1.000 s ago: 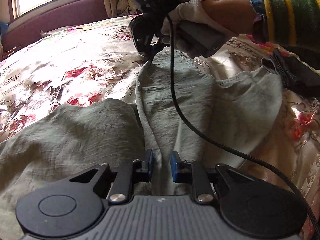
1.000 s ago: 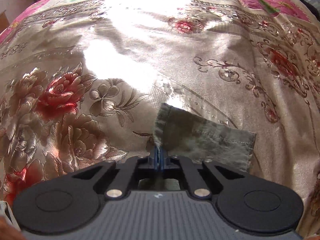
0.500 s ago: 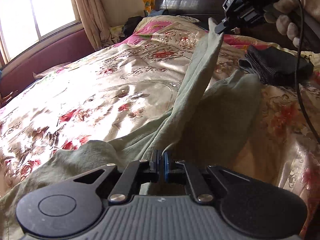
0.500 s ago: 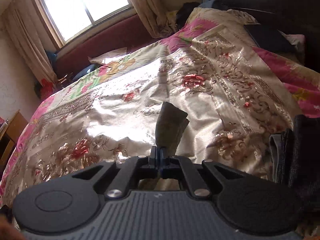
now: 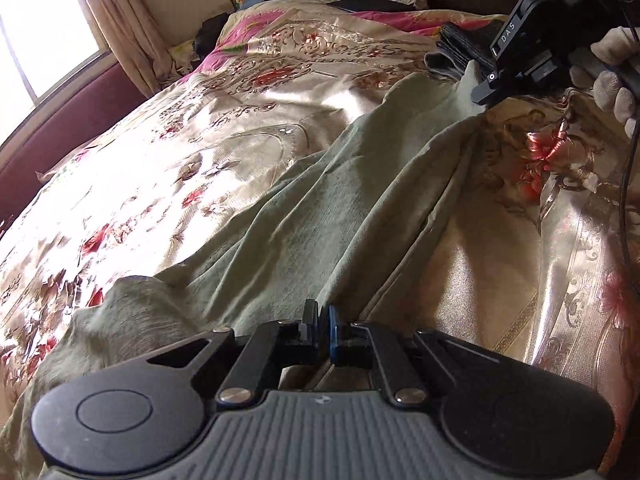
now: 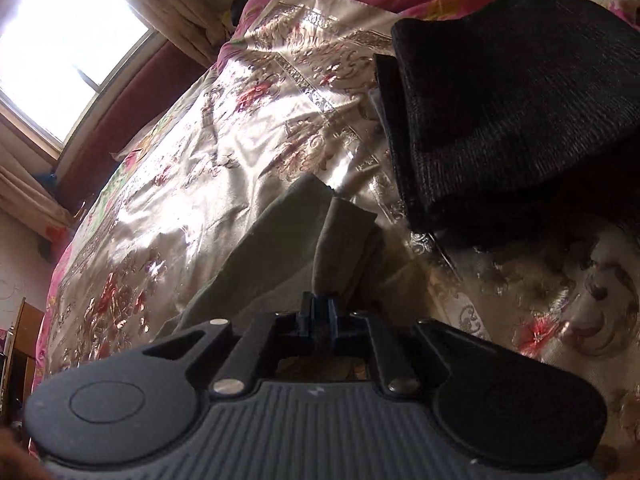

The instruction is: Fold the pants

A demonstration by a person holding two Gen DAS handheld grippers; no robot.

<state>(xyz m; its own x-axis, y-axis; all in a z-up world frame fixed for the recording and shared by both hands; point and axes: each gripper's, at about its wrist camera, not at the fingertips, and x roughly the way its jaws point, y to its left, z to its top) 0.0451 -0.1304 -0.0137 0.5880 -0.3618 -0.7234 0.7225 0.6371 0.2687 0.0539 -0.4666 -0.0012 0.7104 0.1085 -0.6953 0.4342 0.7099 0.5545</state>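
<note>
Grey-green pants (image 5: 320, 216) lie stretched across the floral bedspread, one leg laid over the other. My left gripper (image 5: 323, 322) is shut on the near end of the pants. My right gripper (image 6: 319, 312) is shut on the leg cuff (image 6: 340, 236), which hangs folded in front of it. In the left wrist view the right gripper (image 5: 480, 98) holds that cuff at the far right, low over the bed, next to a dark garment.
The shiny floral bedspread (image 5: 180, 152) covers the whole bed. A folded black knit garment (image 6: 512, 112) lies close to the right gripper; it also shows in the left wrist view (image 5: 464, 42). A window and curtain (image 5: 112, 20) are on the left, a dark headboard behind.
The left gripper closed on the pants. The right gripper lifted the leg cuff from the bed, carried it up and over to the right, then lowered it beside the black garment.
</note>
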